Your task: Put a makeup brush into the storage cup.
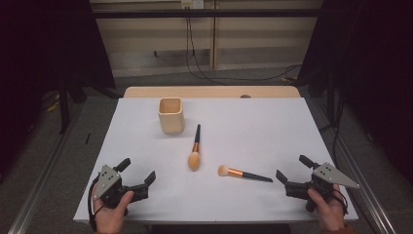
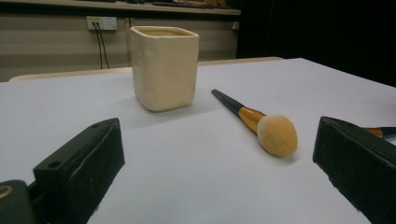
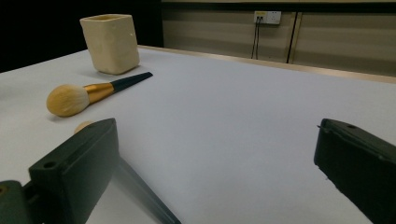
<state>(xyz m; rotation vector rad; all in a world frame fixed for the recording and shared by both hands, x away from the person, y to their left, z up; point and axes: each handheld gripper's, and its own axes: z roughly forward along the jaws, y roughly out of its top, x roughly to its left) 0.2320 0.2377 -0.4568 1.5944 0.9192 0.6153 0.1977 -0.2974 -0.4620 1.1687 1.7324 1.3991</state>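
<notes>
Item 1: large brush (image 1: pixel 195 150), lying flat at the worktop (image 1: pixel 253 122) centre. Long axis runs 12 to 6 o'clock in the high view, tilted slightly; dark handle toward 12, tan bristle head toward 6. It lies just at 4 o'clock of the cream holder (image 1: pixel 171 115), apart from it.

Item 2: small brush (image 1: pixel 243 173), lying flat at 4 o'clock of the large brush. Long axis runs 9 to 3 o'clock; bristle head toward 9, handle tip toward 3, pointing at the right gripper (image 1: pixel 292 174).

Item 3: left gripper (image 1: pixel 136 171), at 7 o'clock of the worktop, jaws released and spread wide, nothing between them. The right gripper sits at 5 o'clock, jaws likewise released and bare.

Hazards, judged: round handles may roll or skid on the smooth worktop if a jaw strikes one side first. A pinch on the soft bristles would likely slip. The holder is tall and narrow-mouthed; a brush brought in at a slant could catch the rim and tip it.
</notes>
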